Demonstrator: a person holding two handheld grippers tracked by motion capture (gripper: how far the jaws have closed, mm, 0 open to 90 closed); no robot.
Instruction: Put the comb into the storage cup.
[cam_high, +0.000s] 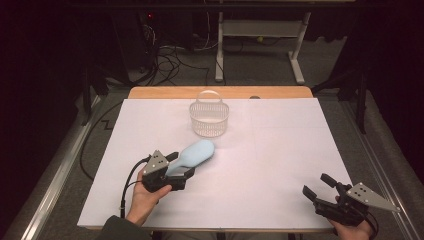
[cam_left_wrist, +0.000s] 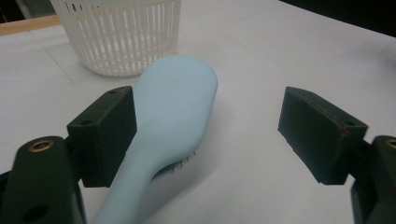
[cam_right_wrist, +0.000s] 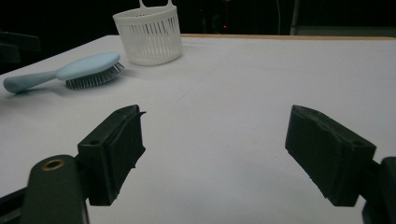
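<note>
Hairbrush (cam_high: 196, 154) between spread jaws, mid-table

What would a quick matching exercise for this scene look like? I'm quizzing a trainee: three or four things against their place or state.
Things:
1. hairbrush
2. basket
3. left gripper
4. right gripper

Places or states:
A. white, slatted, standing toward the far edge of the table
B. open, at the near right of the table, nothing between its jaws
C. light blue, lying bristles down
D. open, its jaws on either side of the brush handle

Pairs: 1-C, 2-A, 3-D, 4-B

matt plastic hairbrush (cam_left_wrist: 173, 112), slotted plastic basket (cam_high: 209, 117)
</note>
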